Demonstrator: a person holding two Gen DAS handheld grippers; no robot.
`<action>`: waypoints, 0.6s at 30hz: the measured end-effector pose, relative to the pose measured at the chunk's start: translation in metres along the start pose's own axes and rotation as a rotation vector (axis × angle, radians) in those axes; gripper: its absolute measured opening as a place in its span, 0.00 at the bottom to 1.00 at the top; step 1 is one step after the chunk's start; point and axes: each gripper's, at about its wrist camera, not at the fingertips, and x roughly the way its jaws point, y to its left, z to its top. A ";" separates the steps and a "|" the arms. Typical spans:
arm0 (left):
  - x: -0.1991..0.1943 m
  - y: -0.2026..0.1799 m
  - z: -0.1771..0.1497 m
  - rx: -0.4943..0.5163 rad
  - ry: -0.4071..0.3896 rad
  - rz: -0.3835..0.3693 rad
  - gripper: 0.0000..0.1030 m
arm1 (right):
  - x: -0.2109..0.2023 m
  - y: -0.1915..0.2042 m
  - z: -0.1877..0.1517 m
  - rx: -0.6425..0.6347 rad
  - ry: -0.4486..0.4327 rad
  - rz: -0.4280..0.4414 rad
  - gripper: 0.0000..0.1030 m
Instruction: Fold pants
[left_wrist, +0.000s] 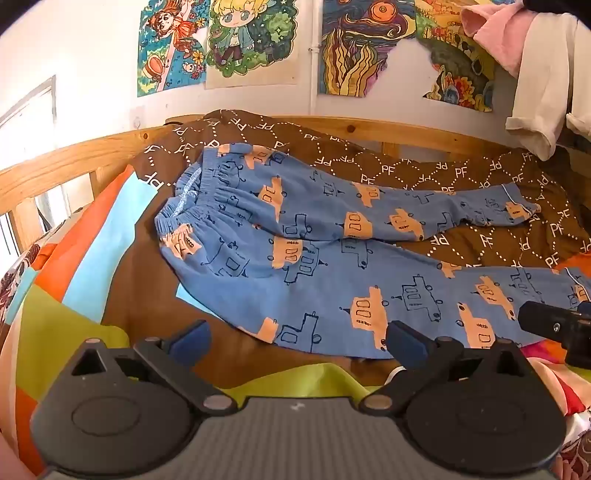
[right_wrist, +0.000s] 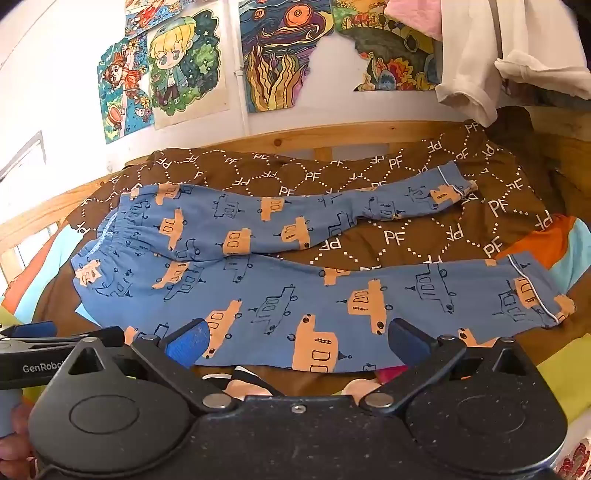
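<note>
Blue pants (left_wrist: 303, 258) with orange and outlined car prints lie spread flat on a bed, waistband at the left, both legs running to the right and parted in a V. They also show in the right wrist view (right_wrist: 280, 280). My left gripper (left_wrist: 295, 343) is open and empty, just short of the near leg's lower edge. My right gripper (right_wrist: 295, 339) is open and empty, at the near leg's front edge, farther right. The right gripper's body shows at the right edge of the left wrist view (left_wrist: 554, 325).
The pants lie on a brown "PF" patterned blanket (right_wrist: 406, 236) over a colourful patchwork cover (left_wrist: 74, 295). A wooden bed rail (left_wrist: 369, 129) runs behind. Posters hang on the wall (left_wrist: 92, 55). White and pink clothes (left_wrist: 535, 74) hang at the upper right.
</note>
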 end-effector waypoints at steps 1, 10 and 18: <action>0.000 0.000 0.000 0.000 -0.003 0.000 1.00 | 0.000 0.000 0.000 0.010 -0.003 0.005 0.99; -0.004 0.003 0.002 -0.010 0.002 -0.004 1.00 | 0.001 0.003 -0.001 0.000 0.005 0.002 0.99; 0.001 0.002 0.001 -0.016 0.011 0.003 1.00 | 0.000 -0.001 -0.001 0.005 0.010 0.003 0.99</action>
